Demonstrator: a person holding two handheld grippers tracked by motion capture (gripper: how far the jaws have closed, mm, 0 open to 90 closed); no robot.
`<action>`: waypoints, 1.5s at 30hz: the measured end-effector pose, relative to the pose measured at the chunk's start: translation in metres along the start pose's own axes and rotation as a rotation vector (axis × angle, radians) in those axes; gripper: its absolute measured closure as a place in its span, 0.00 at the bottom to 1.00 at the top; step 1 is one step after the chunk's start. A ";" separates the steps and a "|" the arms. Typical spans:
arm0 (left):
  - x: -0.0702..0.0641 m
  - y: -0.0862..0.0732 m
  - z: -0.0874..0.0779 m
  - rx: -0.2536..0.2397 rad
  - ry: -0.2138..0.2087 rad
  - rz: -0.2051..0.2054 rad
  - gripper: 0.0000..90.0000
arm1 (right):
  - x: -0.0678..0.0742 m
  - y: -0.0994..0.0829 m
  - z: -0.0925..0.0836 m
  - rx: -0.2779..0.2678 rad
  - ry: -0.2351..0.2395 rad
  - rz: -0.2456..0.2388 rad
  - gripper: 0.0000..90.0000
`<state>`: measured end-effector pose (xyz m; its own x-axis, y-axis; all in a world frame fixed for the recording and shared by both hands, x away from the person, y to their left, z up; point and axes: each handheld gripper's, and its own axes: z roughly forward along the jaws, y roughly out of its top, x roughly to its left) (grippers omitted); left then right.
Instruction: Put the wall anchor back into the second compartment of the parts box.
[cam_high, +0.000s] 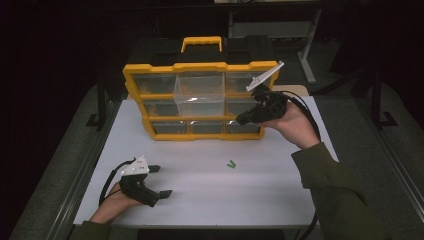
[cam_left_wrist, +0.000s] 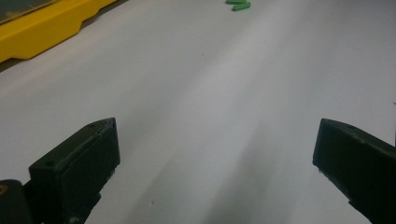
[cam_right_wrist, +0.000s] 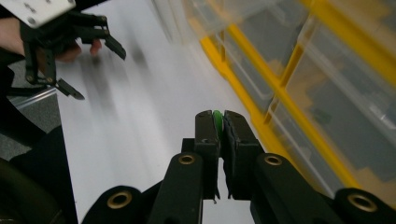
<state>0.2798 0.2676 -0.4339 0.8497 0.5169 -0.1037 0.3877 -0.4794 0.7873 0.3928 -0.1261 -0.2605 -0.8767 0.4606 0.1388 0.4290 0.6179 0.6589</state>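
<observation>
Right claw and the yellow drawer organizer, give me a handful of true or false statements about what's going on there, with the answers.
1. The right claw is shut on a small green piece. True.
2. The left claw is clamped on a green piece. False: its jaws stand wide open with nothing between them.
3. One clear drawer of the organizer sticks out farther than the others. True.
4. The green bits on the table lie inside the organizer. False: those bits lie loose on the white table in front of it.
5. The right claw rests flat on the table. False: it is held up in front of the organizer's right side.
</observation>
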 end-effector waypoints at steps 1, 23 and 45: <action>0.000 0.000 0.000 0.000 0.000 -0.001 0.01 | 0.002 0.005 -0.005 -0.013 0.005 0.018 0.94; 0.001 0.000 -0.002 -0.001 -0.005 -0.005 0.01 | 0.005 0.058 -0.052 -0.075 -0.037 -0.060 0.94; 0.001 0.001 -0.004 0.000 -0.008 -0.017 0.01 | 0.018 0.110 -0.052 -0.081 0.000 -0.091 0.93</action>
<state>0.2796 0.2707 -0.4313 0.8457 0.5195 -0.1219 0.4021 -0.4704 0.7855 0.4127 -0.0829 -0.1476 -0.9111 0.4052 0.0759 0.3289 0.6033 0.7265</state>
